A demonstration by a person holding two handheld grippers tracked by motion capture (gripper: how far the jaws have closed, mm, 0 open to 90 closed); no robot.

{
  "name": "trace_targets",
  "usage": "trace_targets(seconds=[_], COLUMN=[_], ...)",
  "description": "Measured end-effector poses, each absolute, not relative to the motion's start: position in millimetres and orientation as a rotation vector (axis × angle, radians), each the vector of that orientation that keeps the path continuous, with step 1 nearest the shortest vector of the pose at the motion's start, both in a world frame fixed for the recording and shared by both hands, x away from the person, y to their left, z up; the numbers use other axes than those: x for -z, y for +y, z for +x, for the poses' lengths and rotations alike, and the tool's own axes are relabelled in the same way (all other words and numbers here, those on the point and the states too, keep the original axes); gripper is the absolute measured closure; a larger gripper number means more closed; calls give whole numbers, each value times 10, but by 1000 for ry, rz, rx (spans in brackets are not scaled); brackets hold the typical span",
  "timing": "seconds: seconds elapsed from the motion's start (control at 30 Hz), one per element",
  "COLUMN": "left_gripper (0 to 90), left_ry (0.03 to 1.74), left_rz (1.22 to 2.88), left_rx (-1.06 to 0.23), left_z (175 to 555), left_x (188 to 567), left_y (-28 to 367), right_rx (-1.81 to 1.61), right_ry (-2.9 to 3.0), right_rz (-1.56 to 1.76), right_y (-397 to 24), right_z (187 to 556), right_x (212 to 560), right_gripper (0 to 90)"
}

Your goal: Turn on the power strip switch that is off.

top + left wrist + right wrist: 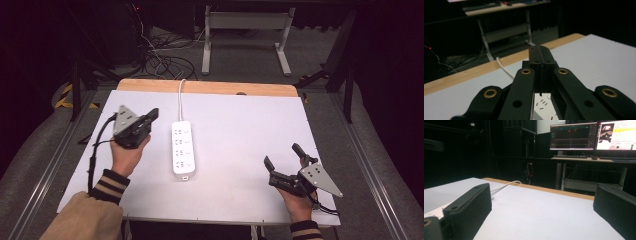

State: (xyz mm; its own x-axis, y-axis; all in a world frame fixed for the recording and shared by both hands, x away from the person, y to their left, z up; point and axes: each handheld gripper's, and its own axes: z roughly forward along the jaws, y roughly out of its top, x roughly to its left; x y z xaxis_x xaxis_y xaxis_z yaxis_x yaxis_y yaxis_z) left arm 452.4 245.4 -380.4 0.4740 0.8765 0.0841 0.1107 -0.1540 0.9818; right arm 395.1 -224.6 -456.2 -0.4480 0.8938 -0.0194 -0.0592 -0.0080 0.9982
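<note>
A white power strip [182, 147] lies lengthwise at the middle of the white table [240, 125], and its white cable [181, 97] runs off over the far edge. My left gripper [154, 114] is held above the table just left of the strip, its jaws pressed together with nothing between them. In the left gripper view the shut left gripper [540, 51] points toward the far edge, with the strip [544, 105] below it. My right gripper [281, 155] rests near the front right corner, jaws spread wide and empty. The right gripper view shows its two pads [471, 205] far apart.
The table's far side ends in a wooden edge [210, 87]. Beyond it stand a metal desk frame [245, 35] and loose cables on the floor [165, 62]. Two lit monitors [594, 136] sit on a desk in the right gripper view.
</note>
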Motion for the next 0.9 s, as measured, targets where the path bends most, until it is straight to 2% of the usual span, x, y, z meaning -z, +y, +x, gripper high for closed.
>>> trace_targets(seconds=[0.33, 0.43, 0.9], left_gripper=[900, 900, 899], left_ry=[962, 958, 956], left_rz=[1308, 1302, 1327], left_rx=[-1031, -1090, -1119], left_z=[3894, 3796, 3831], left_x=[4120, 4178, 4206], left_y=[2908, 2948, 2920], right_rx=[-1554, -1556, -1555], right_ry=[1500, 1492, 1494], right_rz=[903, 897, 896], right_y=[-2236, -2250, -2240], right_z=[3961, 3948, 3946], right_x=[4571, 4562, 4567], right_gripper=[24, 24, 26])
